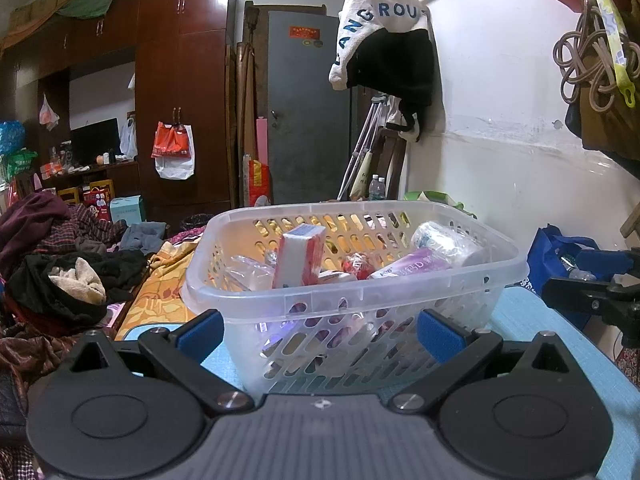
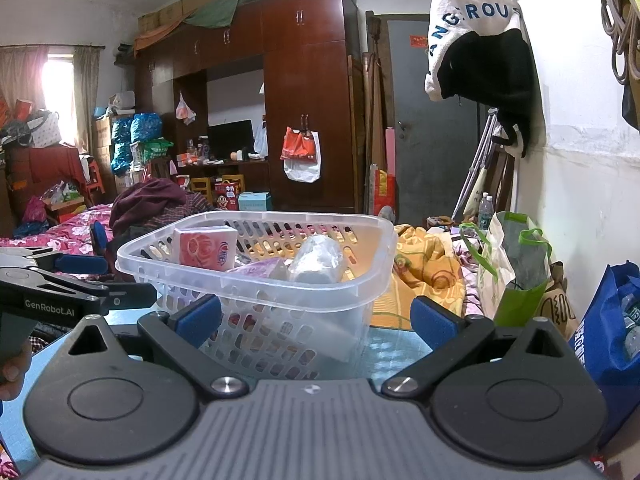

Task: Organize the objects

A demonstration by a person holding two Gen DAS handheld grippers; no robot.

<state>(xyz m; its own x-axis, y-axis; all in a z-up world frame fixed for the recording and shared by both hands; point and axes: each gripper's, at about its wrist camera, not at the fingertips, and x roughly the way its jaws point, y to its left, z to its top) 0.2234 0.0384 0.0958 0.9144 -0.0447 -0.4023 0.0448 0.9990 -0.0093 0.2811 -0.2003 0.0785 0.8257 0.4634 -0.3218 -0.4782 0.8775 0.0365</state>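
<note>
Clear plastic basket (image 1: 352, 280) on light-blue table (image 1: 532, 316), holding red-white box (image 1: 298, 258), purple packet (image 1: 412, 264), wrapped roll (image 1: 448, 242). Left gripper (image 1: 320, 330) fingers spread, empty, facing basket's near wall. Right gripper (image 2: 316, 318) fingers spread, empty, near basket's right corner.
</note>
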